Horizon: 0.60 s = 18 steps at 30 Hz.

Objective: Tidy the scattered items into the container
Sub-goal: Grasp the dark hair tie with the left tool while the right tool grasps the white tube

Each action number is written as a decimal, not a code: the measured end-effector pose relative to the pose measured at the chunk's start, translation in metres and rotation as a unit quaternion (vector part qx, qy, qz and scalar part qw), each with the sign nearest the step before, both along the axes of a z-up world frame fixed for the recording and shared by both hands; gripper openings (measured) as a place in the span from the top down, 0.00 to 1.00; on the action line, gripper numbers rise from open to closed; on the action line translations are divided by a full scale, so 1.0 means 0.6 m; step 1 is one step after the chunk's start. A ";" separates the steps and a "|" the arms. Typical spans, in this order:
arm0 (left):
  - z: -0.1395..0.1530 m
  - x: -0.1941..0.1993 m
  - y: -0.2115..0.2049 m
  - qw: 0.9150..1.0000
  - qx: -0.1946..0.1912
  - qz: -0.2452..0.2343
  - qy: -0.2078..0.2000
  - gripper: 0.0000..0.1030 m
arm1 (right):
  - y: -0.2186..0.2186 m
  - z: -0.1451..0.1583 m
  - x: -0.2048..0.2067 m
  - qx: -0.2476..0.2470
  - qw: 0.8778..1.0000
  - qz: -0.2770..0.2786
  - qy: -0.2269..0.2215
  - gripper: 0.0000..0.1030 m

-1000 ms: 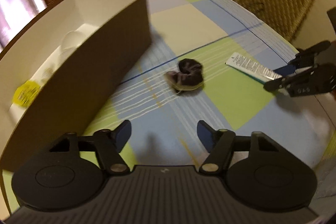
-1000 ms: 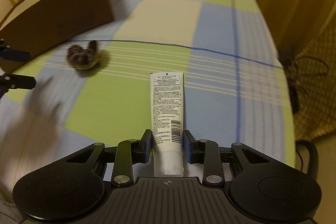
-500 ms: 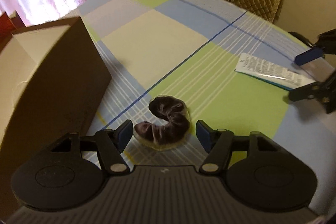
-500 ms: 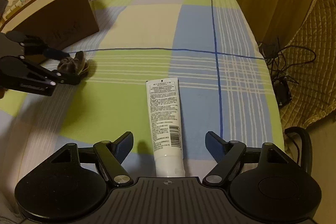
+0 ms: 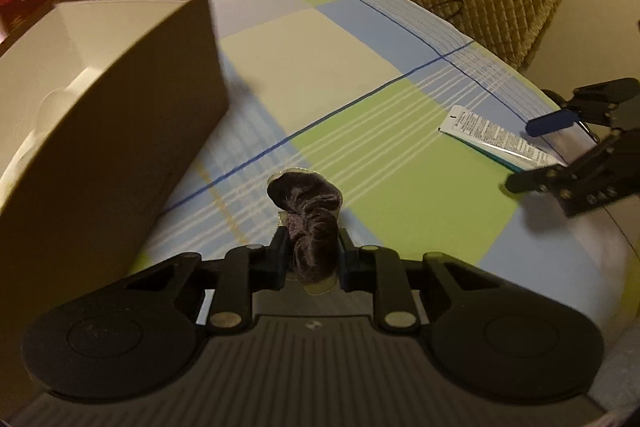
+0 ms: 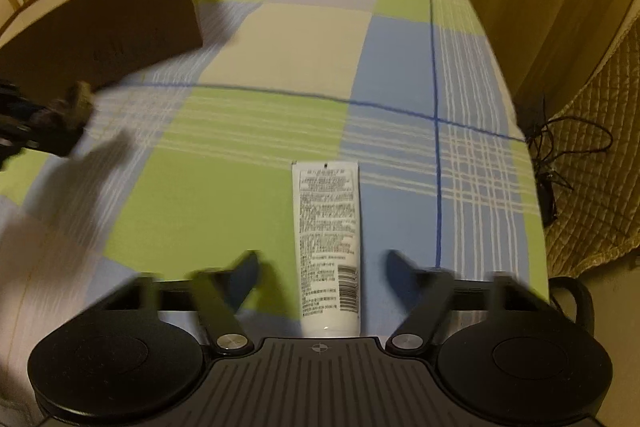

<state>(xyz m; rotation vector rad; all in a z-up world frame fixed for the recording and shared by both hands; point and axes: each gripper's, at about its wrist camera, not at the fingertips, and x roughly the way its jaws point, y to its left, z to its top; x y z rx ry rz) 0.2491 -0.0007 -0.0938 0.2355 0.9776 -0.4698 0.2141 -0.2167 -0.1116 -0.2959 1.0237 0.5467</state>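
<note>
Already the brown box (image 5: pixel 120 131) on the checked table (image 5: pixel 312 59) holds several things — yellow and green packets show over its rim, too blurred to count. Two items are left outside it. One dark velvet scrunchie (image 5: pixel 310 223) is pinched in the left claw (image 5: pixel 310 261), whose jaws have just been closing onto it, just beside the box. One white tube (image 6: pixel 328 243) lies flat between the open jaws of the right claw (image 6: pixel 320 277), which have just been closing but don't touch it — both items remain to be boxed

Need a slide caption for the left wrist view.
Left gripper shut on scrunchie, brown box alongside.
</note>
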 end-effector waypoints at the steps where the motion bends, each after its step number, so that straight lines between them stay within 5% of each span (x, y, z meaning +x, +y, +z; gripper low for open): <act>1: 0.006 -0.010 0.007 1.000 -0.002 0.008 -0.001 0.81 | 0.000 0.000 -0.001 0.001 1.000 0.000 -0.002 0.48; 3: 0.017 -0.028 0.021 1.000 -0.006 0.024 -0.003 0.81 | 0.003 0.002 -0.005 -0.002 1.000 0.005 -0.005 0.64; 10: 0.050 -0.080 0.063 0.997 -0.024 0.076 -0.011 0.81 | 0.024 0.021 -0.038 0.050 0.997 0.043 0.039 0.65; 18: 0.077 -0.124 0.085 0.994 -0.031 0.100 -0.031 0.81 | 0.058 0.077 -0.059 0.115 0.990 0.068 0.037 0.65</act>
